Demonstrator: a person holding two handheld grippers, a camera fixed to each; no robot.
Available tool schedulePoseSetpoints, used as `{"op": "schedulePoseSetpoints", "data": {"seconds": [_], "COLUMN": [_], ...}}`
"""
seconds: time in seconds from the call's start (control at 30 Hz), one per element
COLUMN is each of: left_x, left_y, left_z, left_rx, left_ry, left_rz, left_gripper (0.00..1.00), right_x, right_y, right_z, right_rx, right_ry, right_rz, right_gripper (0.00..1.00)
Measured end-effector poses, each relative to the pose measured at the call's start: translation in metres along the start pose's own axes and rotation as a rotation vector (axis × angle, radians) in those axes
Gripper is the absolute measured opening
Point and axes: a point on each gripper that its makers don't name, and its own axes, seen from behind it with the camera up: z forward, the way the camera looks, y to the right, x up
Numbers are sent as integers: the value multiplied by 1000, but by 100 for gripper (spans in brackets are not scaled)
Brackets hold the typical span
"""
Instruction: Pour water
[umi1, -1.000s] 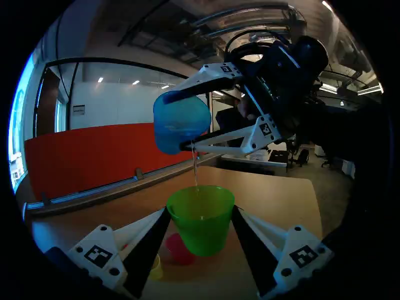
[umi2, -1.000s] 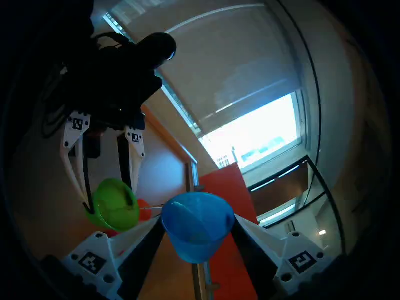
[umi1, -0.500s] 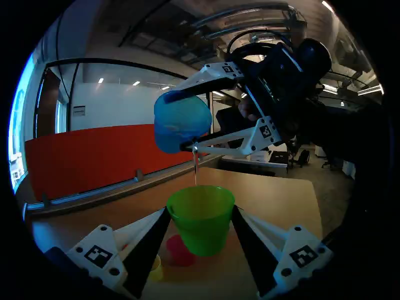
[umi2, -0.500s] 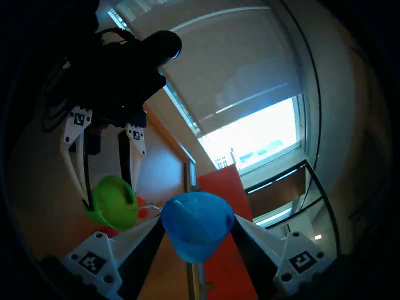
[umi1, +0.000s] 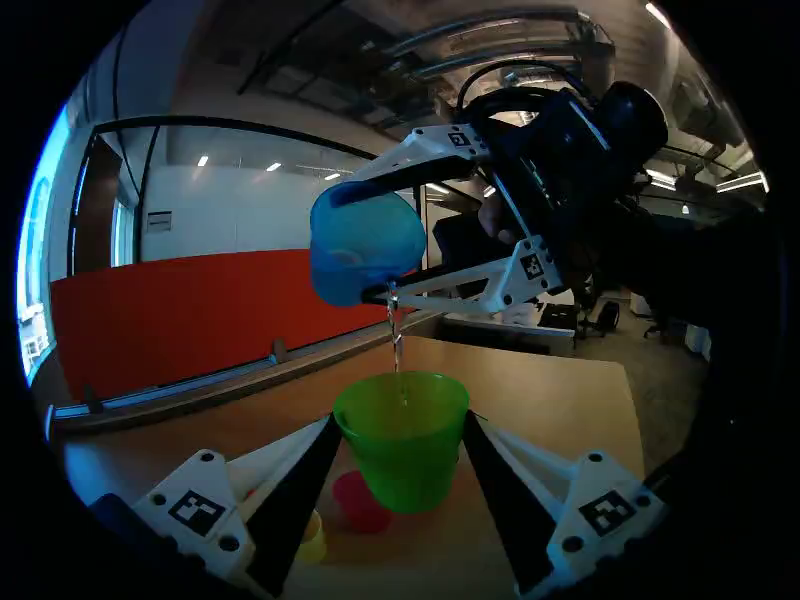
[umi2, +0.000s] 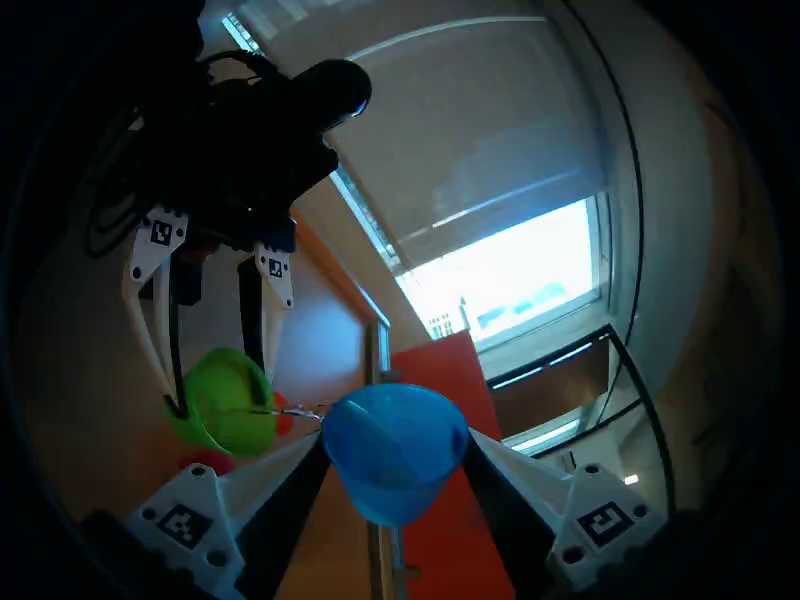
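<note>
A green cup (umi1: 402, 436) stands upright between the fingers of my left gripper (umi1: 400, 450), which is shut on it just above a wooden table (umi1: 560, 400). Over it my right gripper (umi1: 385, 240) is shut on a blue cup (umi1: 362, 244), tipped far over, and a thin stream of water (umi1: 396, 345) falls from its rim into the green cup. In the right gripper view the blue cup (umi2: 396, 449) sits between my right gripper's (umi2: 395, 470) fingers, with the green cup (umi2: 222, 402) and my left gripper (umi2: 215, 400) beyond it to the left.
A small red cup (umi1: 358, 499) and a yellow one (umi1: 310, 536) stand on the table under the green cup. An orange partition wall (umi1: 180, 310) runs along the table's far edge. Office desks and chairs (umi1: 590, 310) stand at the back right.
The blue cup has tipped a little further and risen slightly. The water stream keeps falling into the green cup, which has stayed in place.
</note>
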Motion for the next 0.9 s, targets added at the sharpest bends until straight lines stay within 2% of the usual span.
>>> {"op": "schedulePoseSetpoints", "data": {"seconds": [0.9], "left_x": [1], "left_y": [2], "left_z": [-1], "left_rx": [-2], "left_ry": [-3], "left_rz": [10], "left_gripper": [87], "right_x": [2], "right_y": [6], "right_z": [0], "right_rx": [-13], "right_ry": [5], "right_rz": [-64], "right_gripper": [91]}}
